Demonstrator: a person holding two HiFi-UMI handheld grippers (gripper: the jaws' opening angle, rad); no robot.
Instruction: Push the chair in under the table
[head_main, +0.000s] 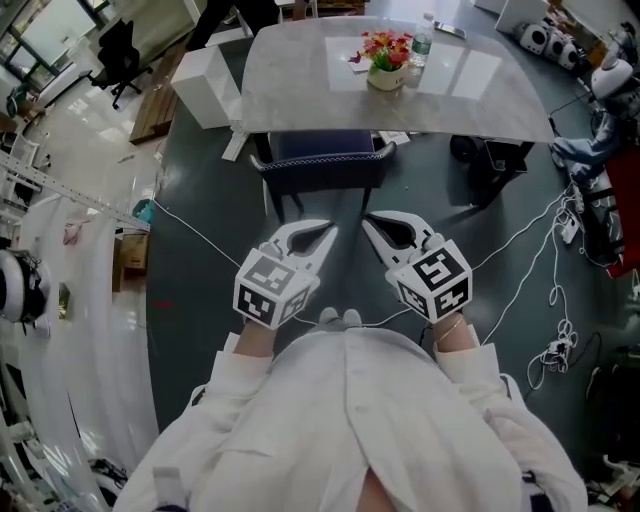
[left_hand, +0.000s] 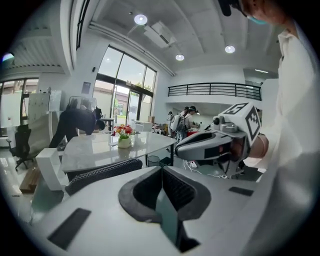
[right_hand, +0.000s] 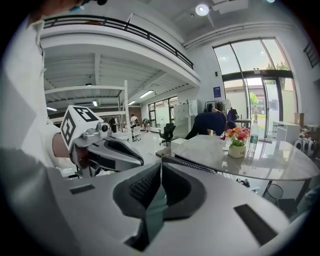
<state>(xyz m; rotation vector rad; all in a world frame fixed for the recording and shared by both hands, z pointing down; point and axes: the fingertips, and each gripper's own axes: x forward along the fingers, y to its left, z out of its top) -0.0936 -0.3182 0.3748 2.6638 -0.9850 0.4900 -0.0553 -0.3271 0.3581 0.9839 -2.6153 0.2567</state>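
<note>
Room: open hall, tall windows, dark glossy floor, loose white cables.
Table: pale marble-look top, rounded corners; flower pot and water bottle on it.
Chair: dark, mesh-textured back, tucked under the table's near edge.
Left gripper: white shell, jaws pressed together, empty.
Right gripper: likewise pressed together, empty; chair just ahead, apart from both.

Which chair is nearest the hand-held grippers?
The dark chair at the near edge of the table, straight ahead; the black office chair stands far off at upper left.
</note>
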